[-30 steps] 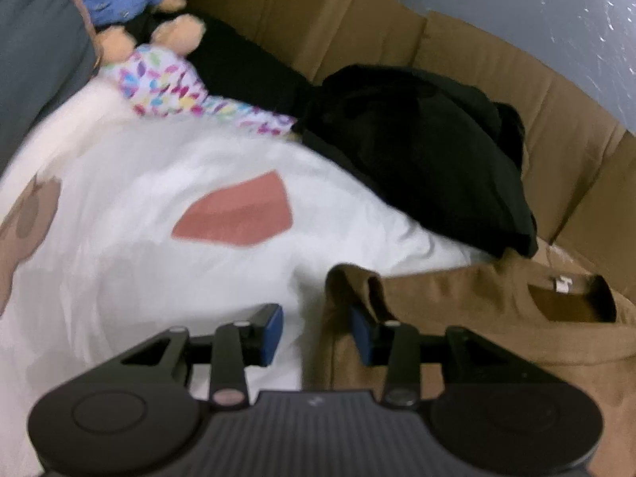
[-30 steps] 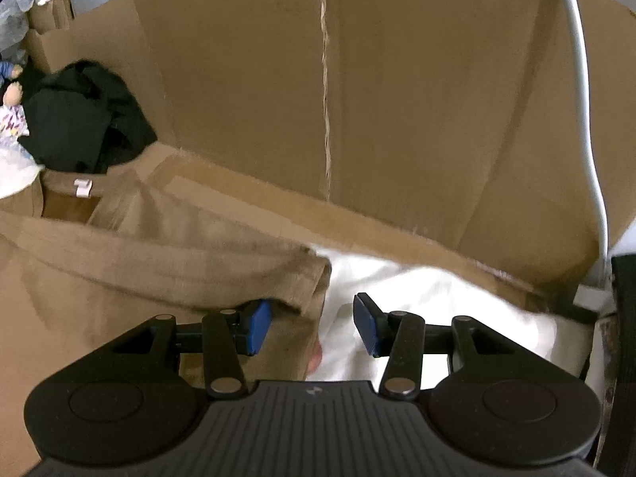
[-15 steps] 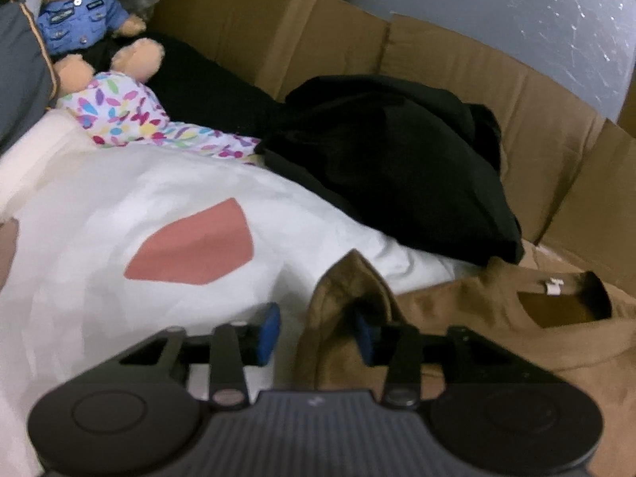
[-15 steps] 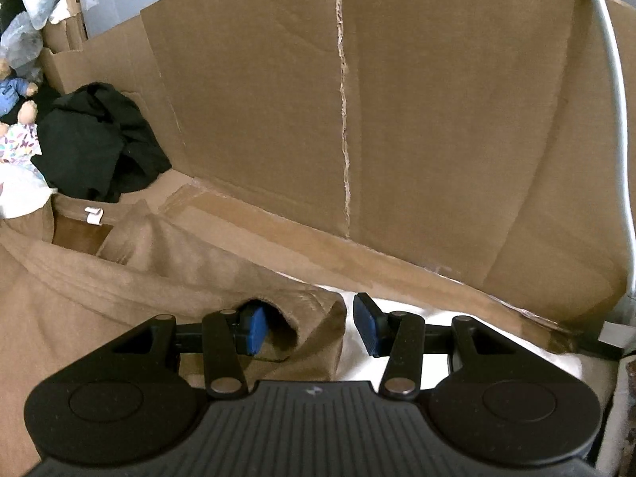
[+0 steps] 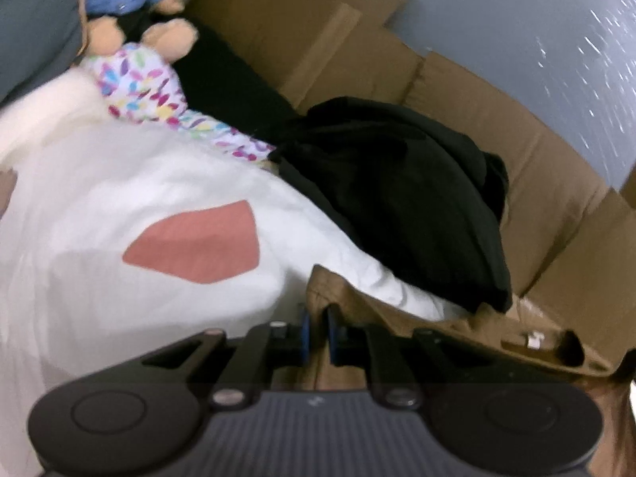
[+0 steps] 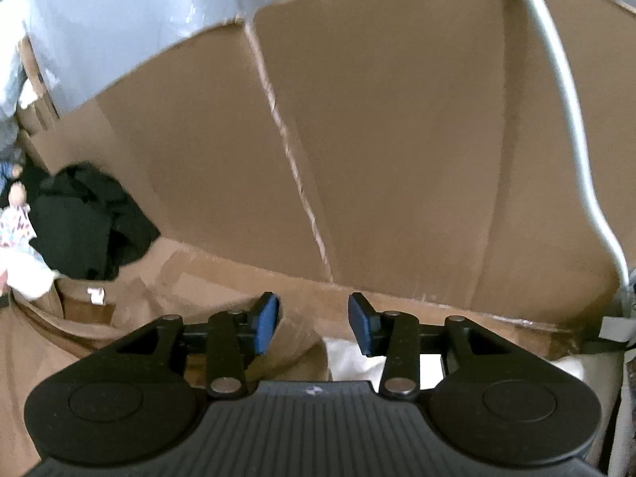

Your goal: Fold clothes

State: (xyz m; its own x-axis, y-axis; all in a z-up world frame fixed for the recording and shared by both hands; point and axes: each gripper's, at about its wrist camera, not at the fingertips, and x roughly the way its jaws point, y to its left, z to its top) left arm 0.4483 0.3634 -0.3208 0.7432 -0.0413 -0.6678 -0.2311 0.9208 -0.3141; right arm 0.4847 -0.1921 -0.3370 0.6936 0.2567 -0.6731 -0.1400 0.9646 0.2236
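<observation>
Cardboard walls (image 6: 397, 151); left claw (image 5: 317, 332) closing on brown shirt (image 5: 397, 310); right claw (image 6: 314, 324) agape, empty.

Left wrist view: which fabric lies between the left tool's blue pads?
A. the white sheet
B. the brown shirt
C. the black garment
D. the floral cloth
B: a raised fold of the brown shirt sits between the pads of the left tool, whose jaws are closing on it; the black garment lies farther back, untouched.
</observation>
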